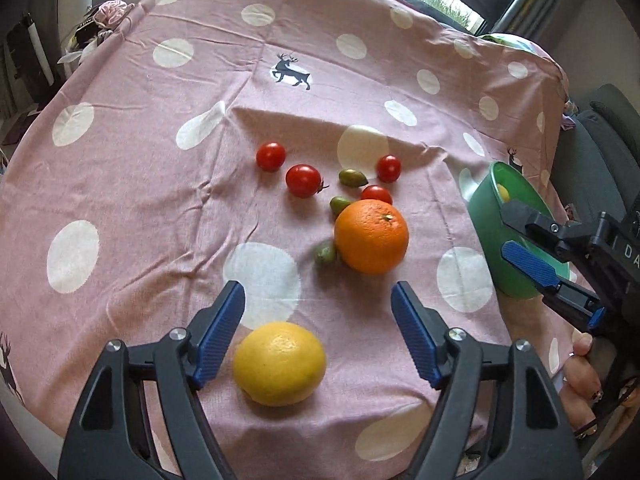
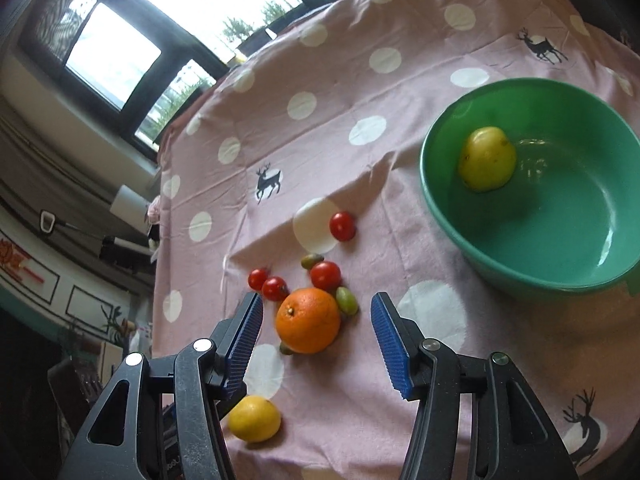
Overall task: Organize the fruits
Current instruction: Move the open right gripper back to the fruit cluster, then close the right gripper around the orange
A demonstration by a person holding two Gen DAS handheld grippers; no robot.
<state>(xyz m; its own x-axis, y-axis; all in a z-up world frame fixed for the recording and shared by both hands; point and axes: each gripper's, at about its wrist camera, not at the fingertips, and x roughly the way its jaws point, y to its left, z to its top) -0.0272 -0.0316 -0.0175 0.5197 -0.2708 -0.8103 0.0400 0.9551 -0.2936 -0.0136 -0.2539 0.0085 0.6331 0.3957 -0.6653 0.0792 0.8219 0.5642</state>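
Left wrist view: lemon (image 1: 279,363) on tabletop (image 1: 120,208) between spread left gripper (image 1: 318,334) fingers, untouched; orange (image 2: 308,320) between released right gripper (image 2: 317,330) fingers; both pitched downward.

Daylight pours through dark-framed windows (image 2: 114,54) at the far side. A pink, white-dotted cloth (image 1: 132,184) printed with deer covers the surface; cluttered shelves (image 2: 36,264) stand left.

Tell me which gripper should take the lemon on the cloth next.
Left. The left gripper is open with the lemon lying between its fingers, not yet touched. The right gripper is lined up on the orange instead, with the green bowl beside it.
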